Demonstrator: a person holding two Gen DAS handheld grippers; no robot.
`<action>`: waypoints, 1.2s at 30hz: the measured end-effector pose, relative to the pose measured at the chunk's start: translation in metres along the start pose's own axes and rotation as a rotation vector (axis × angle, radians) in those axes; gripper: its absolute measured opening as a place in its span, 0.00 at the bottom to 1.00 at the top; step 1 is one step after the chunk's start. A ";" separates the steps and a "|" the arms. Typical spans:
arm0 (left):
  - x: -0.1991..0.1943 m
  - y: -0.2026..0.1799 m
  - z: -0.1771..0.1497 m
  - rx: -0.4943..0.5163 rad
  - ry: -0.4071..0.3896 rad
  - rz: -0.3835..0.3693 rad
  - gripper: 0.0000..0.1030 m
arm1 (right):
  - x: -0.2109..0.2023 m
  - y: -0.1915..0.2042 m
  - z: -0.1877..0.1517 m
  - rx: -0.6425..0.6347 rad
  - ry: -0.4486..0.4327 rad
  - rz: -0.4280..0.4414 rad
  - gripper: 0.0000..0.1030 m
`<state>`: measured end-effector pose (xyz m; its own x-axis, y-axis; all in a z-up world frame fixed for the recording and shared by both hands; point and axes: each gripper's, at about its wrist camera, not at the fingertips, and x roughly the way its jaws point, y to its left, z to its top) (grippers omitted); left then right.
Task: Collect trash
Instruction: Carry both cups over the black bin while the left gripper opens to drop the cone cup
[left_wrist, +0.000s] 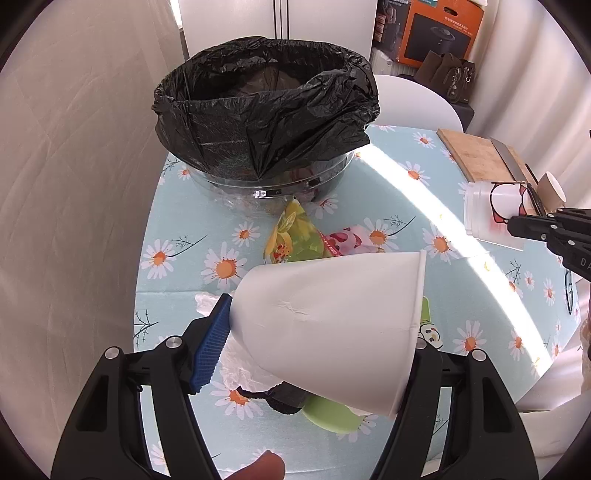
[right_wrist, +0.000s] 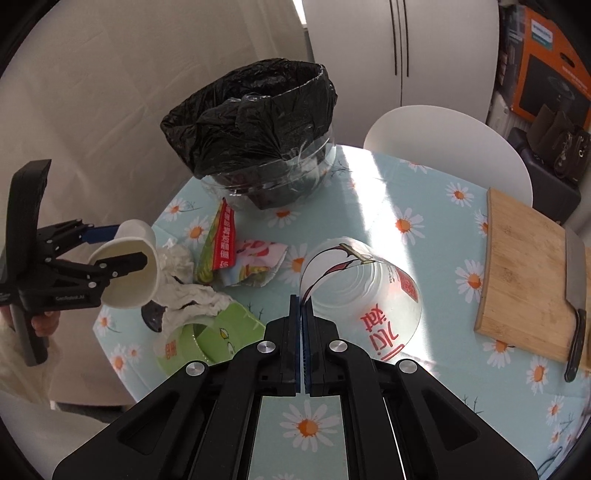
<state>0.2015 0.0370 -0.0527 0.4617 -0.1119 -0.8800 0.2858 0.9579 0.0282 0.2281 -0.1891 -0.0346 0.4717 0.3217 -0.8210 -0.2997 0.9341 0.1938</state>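
The left gripper (left_wrist: 317, 332) has its fingers spread wide around a white paper cup (left_wrist: 332, 325), clamped across its body. The right gripper (right_wrist: 303, 306) is pinched fully shut on the thin rim of a clear plastic cup (right_wrist: 362, 291) with red print. Both cups look lifted clear of the daisy tablecloth (right_wrist: 424, 206).

The step in hand seems to be the carry to the bin (right_wrist: 255, 147), which stands at twelve o'clock from both grippers in their own views. Next, each cup needs bringing over the black liner's mouth before release.

What lies inside the liner cannot be told. Both cups look empty. Still on the table, near six o'clock of the bin: a green cup (right_wrist: 214, 336), crumpled tissue (right_wrist: 192, 288) and snack wrappers (right_wrist: 221, 243).
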 end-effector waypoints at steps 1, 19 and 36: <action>-0.004 0.001 0.000 -0.004 -0.009 0.011 0.67 | -0.005 0.002 0.001 -0.008 -0.014 -0.002 0.01; -0.068 0.021 0.033 -0.057 -0.163 0.145 0.67 | -0.063 0.026 0.045 -0.148 -0.190 -0.013 0.01; -0.065 0.036 0.109 0.009 -0.203 0.140 0.67 | -0.052 0.044 0.141 -0.222 -0.286 0.037 0.01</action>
<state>0.2734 0.0498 0.0573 0.6561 -0.0296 -0.7541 0.2144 0.9654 0.1486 0.3068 -0.1427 0.0922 0.6606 0.4145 -0.6260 -0.4793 0.8746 0.0734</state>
